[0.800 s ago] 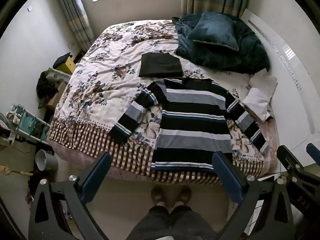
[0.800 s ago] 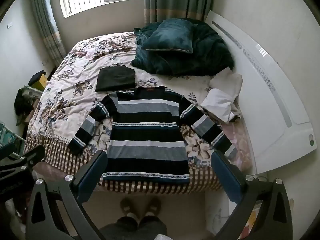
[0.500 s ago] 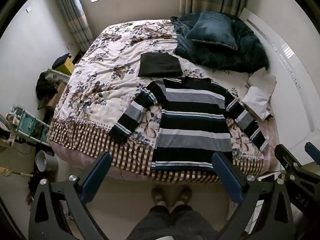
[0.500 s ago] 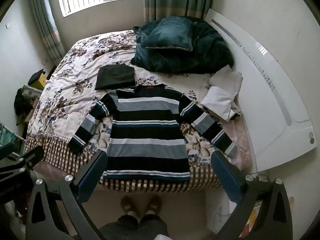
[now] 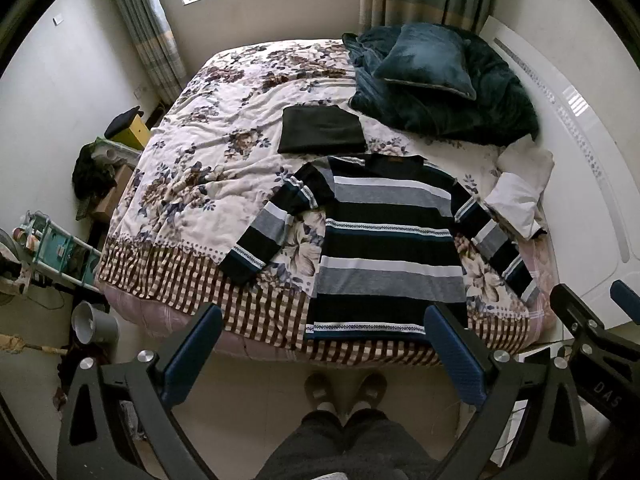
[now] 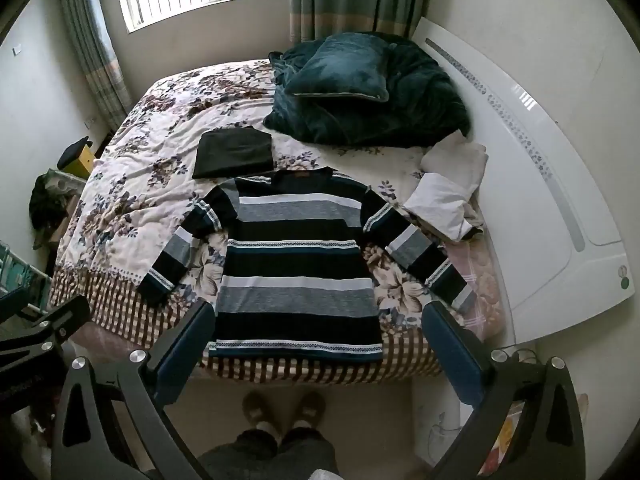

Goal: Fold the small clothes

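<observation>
So I'm standing at the foot edge of the bed with the floral cream bedspread [image 5: 208, 168], both tools held up in the air and tilted down at it. My left gripper [image 5: 324, 350] has its blue-padded jaws spread wide with nothing between them, and the right gripper [image 6: 316, 350] is the same, wide apart and empty.

The black, grey and white striped knit sweater [image 5: 384, 248] is laid flat on the bedspread, hem toward me and running right along the checked brown border at the foot edge, collar pointing away. Both sleeves are spread out and angled down; the sleeve on the window side ends near the border, the other cuff reaches close to the bedspread's edge by the white headboard panel [image 6: 520, 152].

Just past the sweater's collar sits a folded dark square garment [image 5: 320, 130], nearly touching it. Beyond that there's a heaped dark teal plush blanket [image 5: 460, 108] with a matching teal cushion [image 5: 424, 62] on top. A crumpled white cloth [image 5: 520, 192] lies right next to the headboard-side sleeve.

Window side of the sweater is a big stretch of bare bedspread, plenty of room there. My slippered feet [image 6: 284, 410] are on the floor just below the hem
</observation>
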{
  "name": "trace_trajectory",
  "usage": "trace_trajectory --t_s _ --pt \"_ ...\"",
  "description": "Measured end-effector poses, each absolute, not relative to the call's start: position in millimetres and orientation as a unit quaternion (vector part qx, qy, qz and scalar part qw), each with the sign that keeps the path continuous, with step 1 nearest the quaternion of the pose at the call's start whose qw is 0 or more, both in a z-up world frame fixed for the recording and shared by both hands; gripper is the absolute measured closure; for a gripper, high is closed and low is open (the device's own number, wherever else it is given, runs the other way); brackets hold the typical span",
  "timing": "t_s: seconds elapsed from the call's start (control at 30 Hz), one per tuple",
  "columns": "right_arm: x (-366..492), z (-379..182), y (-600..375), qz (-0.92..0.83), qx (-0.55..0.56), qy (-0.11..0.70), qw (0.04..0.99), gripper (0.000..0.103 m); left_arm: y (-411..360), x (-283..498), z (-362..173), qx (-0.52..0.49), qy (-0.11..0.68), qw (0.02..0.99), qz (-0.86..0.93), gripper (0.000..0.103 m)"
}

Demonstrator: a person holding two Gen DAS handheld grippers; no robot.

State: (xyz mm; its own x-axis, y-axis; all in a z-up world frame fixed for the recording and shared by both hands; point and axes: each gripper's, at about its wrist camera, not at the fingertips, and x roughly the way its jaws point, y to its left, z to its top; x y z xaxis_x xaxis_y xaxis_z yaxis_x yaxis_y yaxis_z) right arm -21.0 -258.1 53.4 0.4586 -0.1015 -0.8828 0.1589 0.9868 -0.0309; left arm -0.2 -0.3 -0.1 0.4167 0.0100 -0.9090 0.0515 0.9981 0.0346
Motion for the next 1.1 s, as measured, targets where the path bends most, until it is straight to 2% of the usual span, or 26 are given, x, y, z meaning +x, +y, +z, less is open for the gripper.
trace_trajectory --t_s 1.1 --pt "-18 63 -251 -0.073 0.028 0.51 0.856 0.0 6 -2 5 0.028 0.539 0.842 -0.013 0.0"
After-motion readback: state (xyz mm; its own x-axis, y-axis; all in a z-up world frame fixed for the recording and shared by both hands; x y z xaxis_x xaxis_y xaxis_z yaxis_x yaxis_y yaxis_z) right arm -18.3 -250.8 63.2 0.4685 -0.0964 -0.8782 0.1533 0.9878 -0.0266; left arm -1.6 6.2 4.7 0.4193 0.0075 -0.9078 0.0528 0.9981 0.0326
